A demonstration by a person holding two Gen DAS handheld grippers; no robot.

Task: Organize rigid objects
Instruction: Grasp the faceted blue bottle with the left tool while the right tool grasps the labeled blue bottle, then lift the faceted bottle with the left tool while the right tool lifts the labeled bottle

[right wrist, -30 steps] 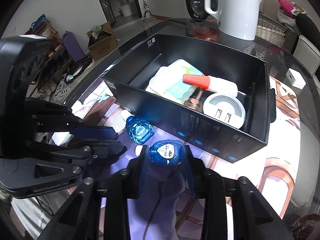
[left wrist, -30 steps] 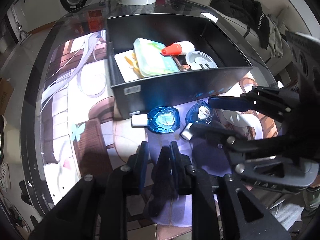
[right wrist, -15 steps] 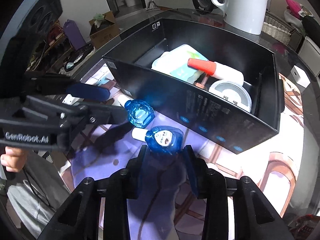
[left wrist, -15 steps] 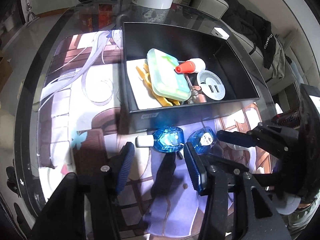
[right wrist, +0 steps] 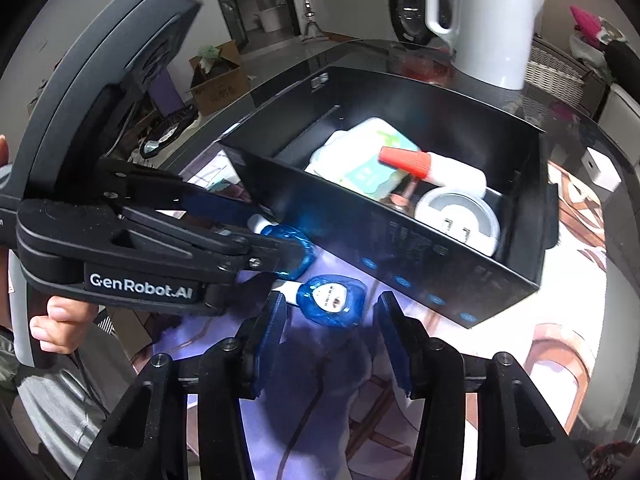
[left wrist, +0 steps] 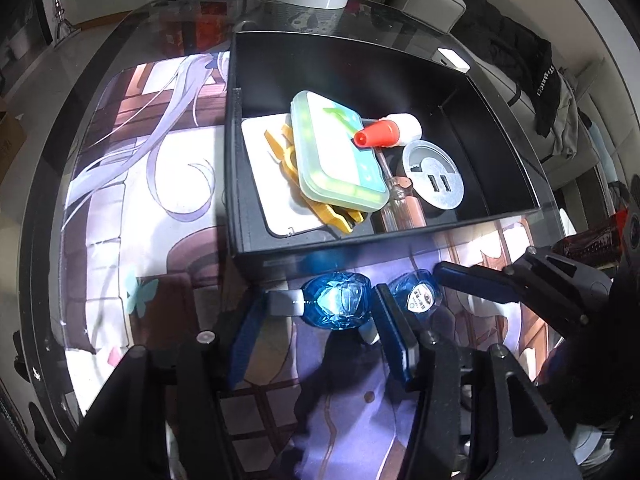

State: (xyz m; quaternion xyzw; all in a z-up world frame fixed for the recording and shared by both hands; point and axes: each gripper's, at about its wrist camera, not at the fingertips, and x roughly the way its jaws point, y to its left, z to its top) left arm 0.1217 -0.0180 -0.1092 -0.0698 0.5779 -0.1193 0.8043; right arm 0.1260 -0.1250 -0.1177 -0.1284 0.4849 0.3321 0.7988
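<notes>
both claws open, one blue bottle between each pair of pads
left claw [left wrist: 320,320] straddles plain bottle [left wrist: 336,306]; right claw [right wrist: 328,316] just widened around labelled bottle [right wrist: 332,300]. only right view shows a hand [right wrist: 56,324].

- Two bottles [left wrist: 336,306] [left wrist: 416,296] lie side by side on the mat [left wrist: 132,208], just before the box [left wrist: 248,184].
- A kettle [right wrist: 492,20] stands behind the box.
</notes>
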